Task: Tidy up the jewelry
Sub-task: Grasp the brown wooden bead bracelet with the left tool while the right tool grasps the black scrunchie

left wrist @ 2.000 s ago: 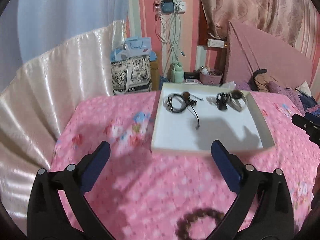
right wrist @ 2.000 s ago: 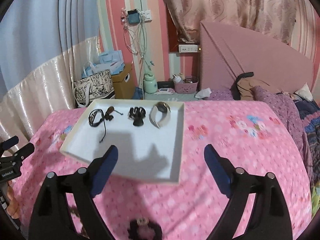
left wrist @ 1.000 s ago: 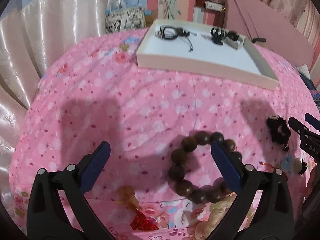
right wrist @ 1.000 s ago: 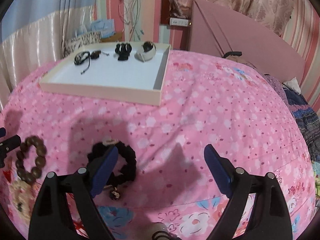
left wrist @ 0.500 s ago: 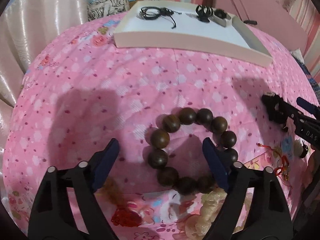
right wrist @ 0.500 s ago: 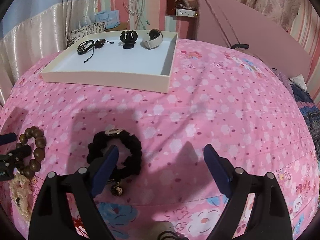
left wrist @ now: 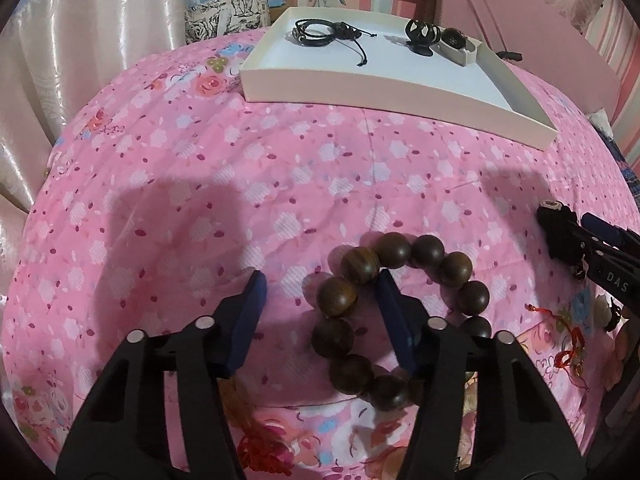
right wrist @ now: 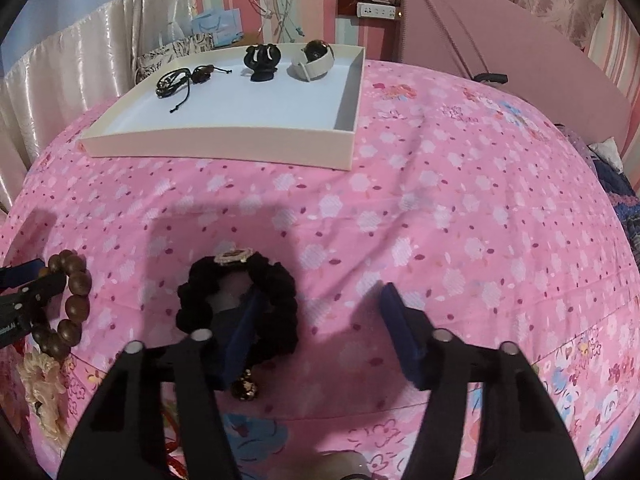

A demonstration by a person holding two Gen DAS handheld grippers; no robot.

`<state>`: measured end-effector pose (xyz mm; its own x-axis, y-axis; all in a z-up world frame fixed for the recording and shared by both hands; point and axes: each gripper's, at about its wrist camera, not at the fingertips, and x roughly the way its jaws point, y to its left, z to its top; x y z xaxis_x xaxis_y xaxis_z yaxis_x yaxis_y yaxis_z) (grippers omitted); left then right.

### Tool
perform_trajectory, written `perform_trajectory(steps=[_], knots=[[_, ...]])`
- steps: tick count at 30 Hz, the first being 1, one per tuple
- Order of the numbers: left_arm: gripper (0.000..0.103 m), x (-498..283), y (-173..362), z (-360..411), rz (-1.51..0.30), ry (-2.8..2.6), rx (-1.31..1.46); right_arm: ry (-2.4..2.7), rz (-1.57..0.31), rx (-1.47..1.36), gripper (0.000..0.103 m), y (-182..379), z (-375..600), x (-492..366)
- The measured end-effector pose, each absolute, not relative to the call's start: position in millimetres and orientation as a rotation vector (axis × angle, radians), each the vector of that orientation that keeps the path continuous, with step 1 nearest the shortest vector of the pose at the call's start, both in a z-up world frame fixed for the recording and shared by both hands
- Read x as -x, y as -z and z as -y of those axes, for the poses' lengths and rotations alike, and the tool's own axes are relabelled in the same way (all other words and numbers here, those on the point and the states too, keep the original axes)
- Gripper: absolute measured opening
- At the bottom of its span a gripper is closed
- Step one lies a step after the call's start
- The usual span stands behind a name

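Jewelry, loose items, on the pink floral bedspread (left wrist: pixel 280 184):

1. Wooden bead bracelet (left wrist: pixel 400 320), dark brown, lying flat at 6 o'clock in my left view. My left hand-held gripper (left wrist: pixel 320 292) stands with its jaws apart; the right finger (left wrist: pixel 394 316) sits inside the ring, the left finger (left wrist: pixel 248 312) outside it on bare cloth, and the beads at the ring's 9 o'clock side lie between them.

2. Black scrunchie (right wrist: pixel 240 308) with a small pale charm at its 12 o'clock edge, lying at 7 o'clock in my right view. My right hand-held gripper (right wrist: pixel 320 312) is likewise spread; its left finger (right wrist: pixel 244 332) rests within the loop, its right finger (right wrist: pixel 400 328) on cloth well outside.

3. Cream tray (right wrist: pixel 224 140) at 12 o'clock, holding a black cord bracelet (right wrist: pixel 176 80), a black claw clip (right wrist: pixel 261 60) and a white-strapped watch (right wrist: pixel 314 60) along its far side.
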<state>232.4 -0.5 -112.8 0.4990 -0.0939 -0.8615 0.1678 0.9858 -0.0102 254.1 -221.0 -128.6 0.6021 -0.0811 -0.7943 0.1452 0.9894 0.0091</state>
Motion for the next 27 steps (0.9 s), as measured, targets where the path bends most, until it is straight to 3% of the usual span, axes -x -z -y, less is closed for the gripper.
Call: perform_trajectory(steps=[5, 9, 13, 27], knots=[[0.039, -232.4, 110.8, -1.5, -1.029, 0.160, -0.067, 0.113, -0.906, -0.077, 0.029, 126.9, 219.9, -252.0], [0.031, -233.2, 110.2, -3.9, -1.025, 0.156, -0.062, 0.116, -0.902, -0.078, 0.017, 126.1, 222.3, -251.7], [0.024, -232.9, 109.9, -4.0, -1.019, 0.150, -0.066, 0.117, -0.899, -0.080, 0.015, 126.0, 223.5, -251.2], [0.023, -227.1, 107.2, -6.7, -0.994, 0.157, -0.052, 0.114, -0.888, -0.080, 0.013, 124.7, 222.7, -249.1]])
